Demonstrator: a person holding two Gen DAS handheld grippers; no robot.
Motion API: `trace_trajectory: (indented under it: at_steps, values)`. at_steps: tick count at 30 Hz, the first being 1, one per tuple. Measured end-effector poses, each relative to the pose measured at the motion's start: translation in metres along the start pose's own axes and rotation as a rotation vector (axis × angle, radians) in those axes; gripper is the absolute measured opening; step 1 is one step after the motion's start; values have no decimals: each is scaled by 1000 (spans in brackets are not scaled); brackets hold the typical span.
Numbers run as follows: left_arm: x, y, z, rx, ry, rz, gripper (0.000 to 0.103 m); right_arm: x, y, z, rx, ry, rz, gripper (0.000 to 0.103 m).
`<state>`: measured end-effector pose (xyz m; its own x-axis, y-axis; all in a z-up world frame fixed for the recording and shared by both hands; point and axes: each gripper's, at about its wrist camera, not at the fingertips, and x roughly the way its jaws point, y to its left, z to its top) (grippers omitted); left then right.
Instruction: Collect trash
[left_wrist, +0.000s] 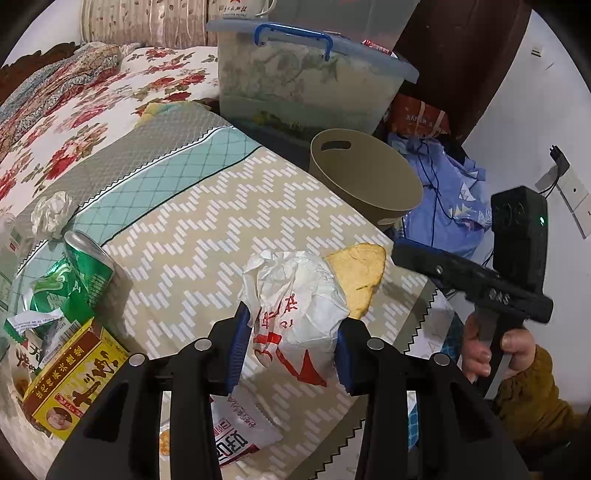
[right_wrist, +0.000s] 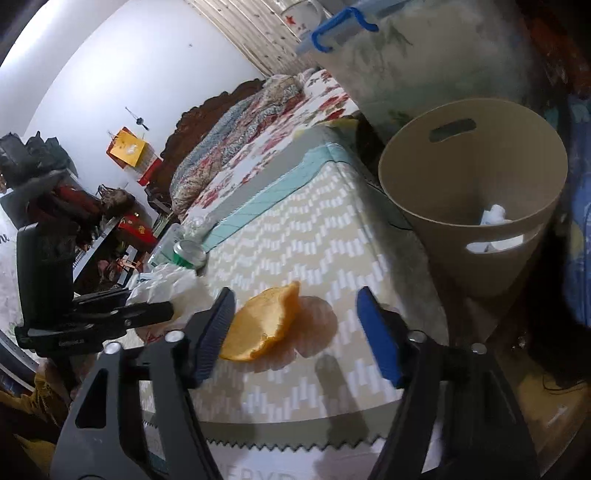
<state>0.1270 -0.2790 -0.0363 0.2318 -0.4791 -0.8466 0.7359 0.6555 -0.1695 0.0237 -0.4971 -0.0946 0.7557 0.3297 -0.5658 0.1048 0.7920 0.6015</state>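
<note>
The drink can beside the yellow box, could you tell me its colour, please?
Green drink can with silver top; left wrist view.

I've got a crumpled white paper bag (left_wrist: 295, 314) with red print lying on the patterned tabletop (left_wrist: 229, 236), an orange peel (right_wrist: 258, 325) curled cup-like just beside it. A dented green can (left_wrist: 86, 266) lies tilted farther off, and the tan bin (right_wrist: 472, 184) stands upright past the edge, white scraps inside.
</note>
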Motion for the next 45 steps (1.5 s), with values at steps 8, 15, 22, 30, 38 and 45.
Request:
trace_trajectory:
  at_steps: [8,15,22,30,38,45]
  values:
    - [13,-2,10,22,16,21,38,35,5,11,-59,144,-59,29]
    - [32,-10,39,52,48,9,38,8,-26,13,42,84,27,7]
    - [53,-30,50,88,91,-33,38,-6,-46,7,132,67,73,12]
    - [72,-43,41,137,125,-2,38,-5,-30,0,51,70,77,59]
    - [78,-42,36,141,134,14,38,9,-22,-7,26,105,67,20]
    - [78,-64,88,178,97,-32,38,-27,-56,23,114,-57,-13,16]
